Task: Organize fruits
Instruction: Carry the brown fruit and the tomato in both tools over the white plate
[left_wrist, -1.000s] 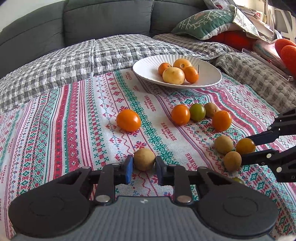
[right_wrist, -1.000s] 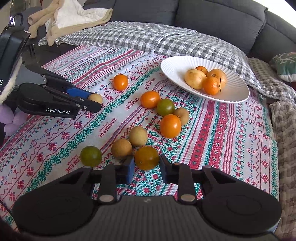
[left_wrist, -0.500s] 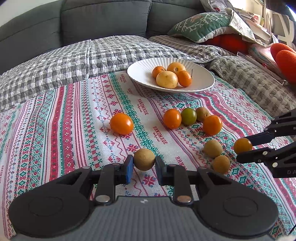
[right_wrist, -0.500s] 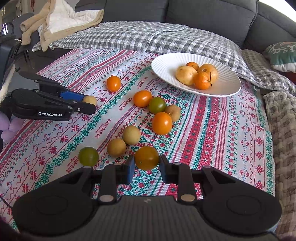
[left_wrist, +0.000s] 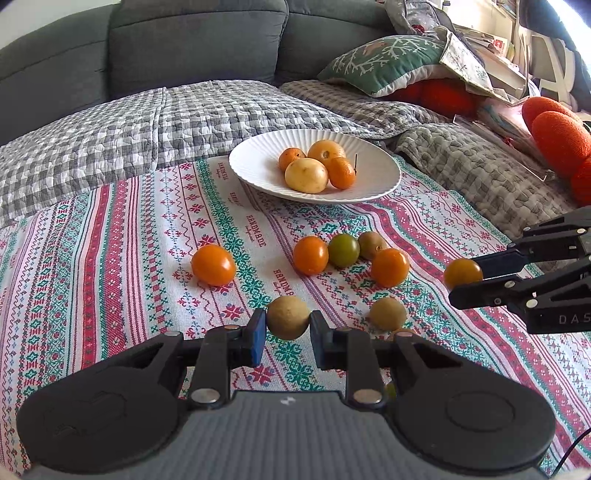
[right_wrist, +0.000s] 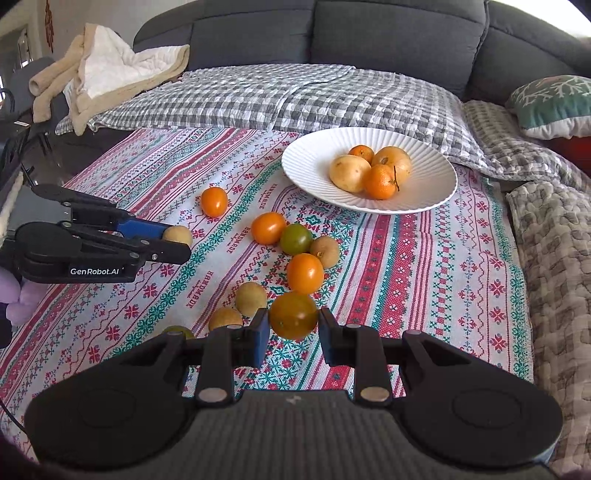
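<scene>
The small round tan-brown fruit (left_wrist: 288, 317) clamped between the left gripper (left_wrist: 287, 338) pads is almost a ball, so no long axis can be made out; its skin is matt and faintly speckled, and it hangs above the striped embroidered cloth (left_wrist: 110, 258). The right gripper (right_wrist: 292, 334) is clenched on a glossy amber-orange tomato with an olive-green tinge (right_wrist: 293, 314), slightly wider than tall, its long axis running across from pad to pad (a small dark mark shows low on its left side); it too is held off the cloth.

Beyond both grippers sits the white ribbed plate (right_wrist: 436, 184), holding a pale yellow smooth fruit, a larger orange-yellow one and two small mandarins. Between the grippers and the plate lies a cluster on the cloth: two orange tomatoes, a green tomato (right_wrist: 295, 239) and a tan fruit touching one another. A lone orange tomato (left_wrist: 213, 264) lies apart to the left. Two more tan fruits (right_wrist: 251, 298) rest just beside the right gripper's left finger.
</scene>
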